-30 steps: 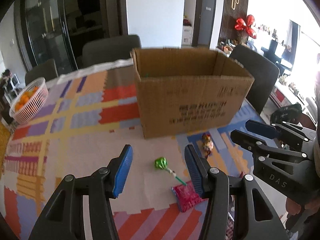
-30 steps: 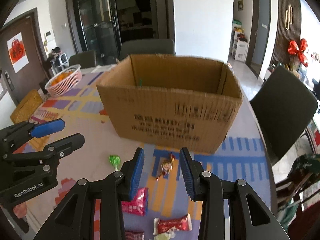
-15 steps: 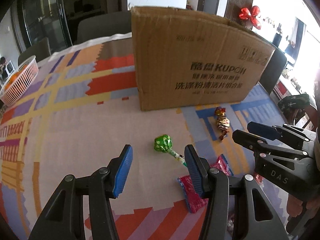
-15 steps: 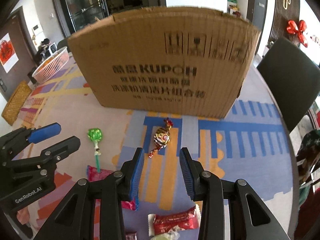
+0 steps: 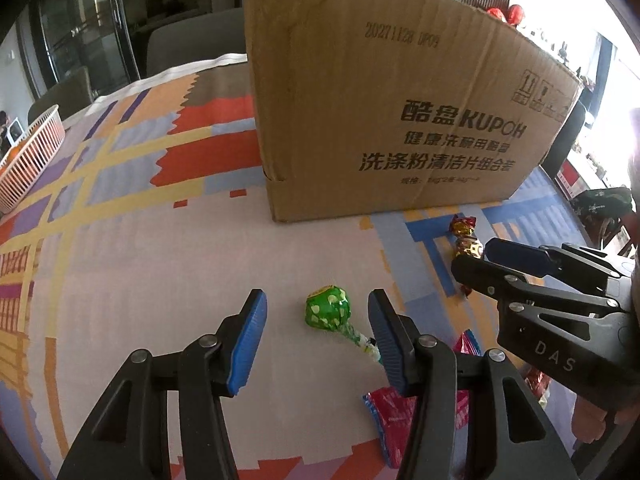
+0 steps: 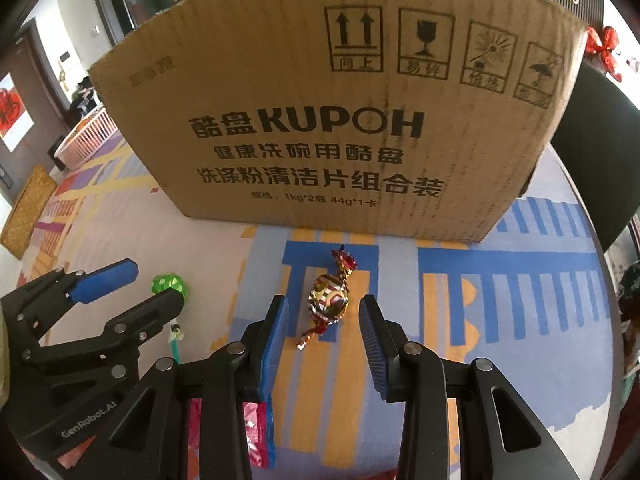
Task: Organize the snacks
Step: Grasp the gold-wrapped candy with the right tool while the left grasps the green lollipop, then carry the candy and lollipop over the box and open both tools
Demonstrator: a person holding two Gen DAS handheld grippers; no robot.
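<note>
A green-wrapped lollipop (image 5: 329, 311) lies on the patterned tablecloth between the open fingers of my left gripper (image 5: 318, 334), low over the table. It also shows in the right wrist view (image 6: 170, 283). A gold and red wrapped candy (image 6: 329, 300) lies between the open fingers of my right gripper (image 6: 323, 334). In the left wrist view the candy (image 5: 464, 236) is partly hidden by the right gripper (image 5: 472, 258). A brown cardboard box (image 5: 384, 120) stands just behind both snacks; it fills the right wrist view (image 6: 320, 128). A red snack packet (image 5: 390, 412) lies under the left gripper's right finger.
A white basket (image 5: 30, 160) with oranges stands at the far left of the table; it also shows in the right wrist view (image 6: 86, 140). Dark chairs (image 5: 192, 44) stand behind the table, and one is at the right (image 6: 596, 152). A red packet (image 6: 256, 432) lies under the right gripper.
Both grippers have dropped lower and moved forward toward the box. The lollipop now sits between the left fingers and the gold candy between the right fingers. Both remain open.
</note>
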